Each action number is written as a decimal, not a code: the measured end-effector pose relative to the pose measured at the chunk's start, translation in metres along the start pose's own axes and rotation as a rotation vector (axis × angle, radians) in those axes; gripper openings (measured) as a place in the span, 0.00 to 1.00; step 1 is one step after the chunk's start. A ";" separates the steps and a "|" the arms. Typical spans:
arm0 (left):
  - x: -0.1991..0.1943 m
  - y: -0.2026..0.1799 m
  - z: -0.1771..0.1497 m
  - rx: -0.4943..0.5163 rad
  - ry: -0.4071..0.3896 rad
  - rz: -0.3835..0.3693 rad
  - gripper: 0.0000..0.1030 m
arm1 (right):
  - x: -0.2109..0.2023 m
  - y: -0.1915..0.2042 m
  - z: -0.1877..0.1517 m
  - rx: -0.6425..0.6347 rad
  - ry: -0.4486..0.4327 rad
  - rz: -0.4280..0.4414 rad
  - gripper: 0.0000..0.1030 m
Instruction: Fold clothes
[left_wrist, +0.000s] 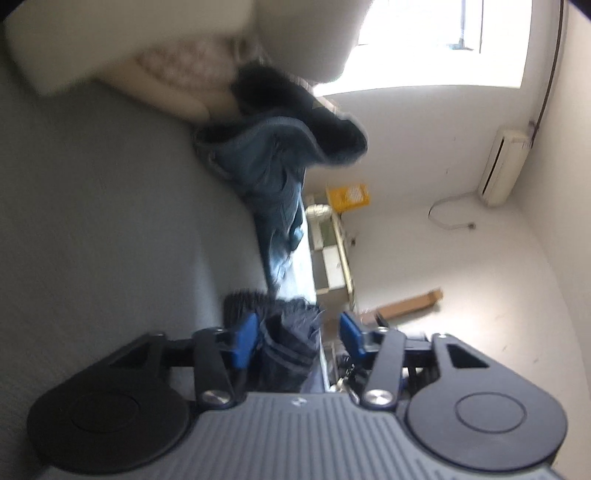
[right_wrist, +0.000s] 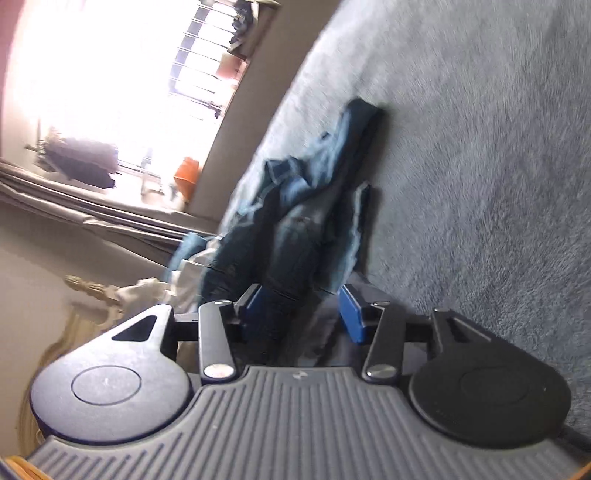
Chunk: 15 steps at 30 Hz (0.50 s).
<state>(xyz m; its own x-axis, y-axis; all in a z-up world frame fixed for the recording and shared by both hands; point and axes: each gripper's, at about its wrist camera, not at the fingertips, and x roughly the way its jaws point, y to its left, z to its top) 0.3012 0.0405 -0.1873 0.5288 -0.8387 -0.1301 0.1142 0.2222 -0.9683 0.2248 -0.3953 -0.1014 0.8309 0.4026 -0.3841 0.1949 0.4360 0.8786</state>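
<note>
Two grippers, both spread: left gripper (left_wrist: 300, 338) with dark cloth (left_wrist: 286, 347) between its blue pads (left_wrist: 243, 343), touching one pad but not pinched; right gripper (right_wrist: 308, 310) likewise open around denim. One pair of jeans (right_wrist: 295, 221), crumpled at centre frame on grey bed cover (right_wrist: 480, 166). One further dark garment (left_wrist: 295, 110) heaped upper centre (item uncertain, blurred). Folding judged barely begun: nothing lies flat or squared yet; smoothing and all folds remain
</note>
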 end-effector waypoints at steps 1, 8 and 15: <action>-0.002 -0.003 0.002 0.002 -0.022 0.007 0.55 | -0.011 0.002 0.000 -0.006 -0.018 0.015 0.44; -0.037 -0.028 -0.014 0.200 -0.005 0.118 0.69 | -0.082 0.015 -0.030 -0.064 0.028 0.012 0.44; -0.019 -0.050 -0.037 0.420 0.089 0.269 0.07 | -0.121 -0.011 -0.105 0.042 0.106 0.007 0.44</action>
<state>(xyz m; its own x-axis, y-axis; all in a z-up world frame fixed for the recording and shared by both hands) 0.2549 0.0267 -0.1442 0.5141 -0.7594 -0.3989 0.3221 0.6019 -0.7307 0.0677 -0.3642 -0.0947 0.7731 0.4893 -0.4035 0.2125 0.3996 0.8917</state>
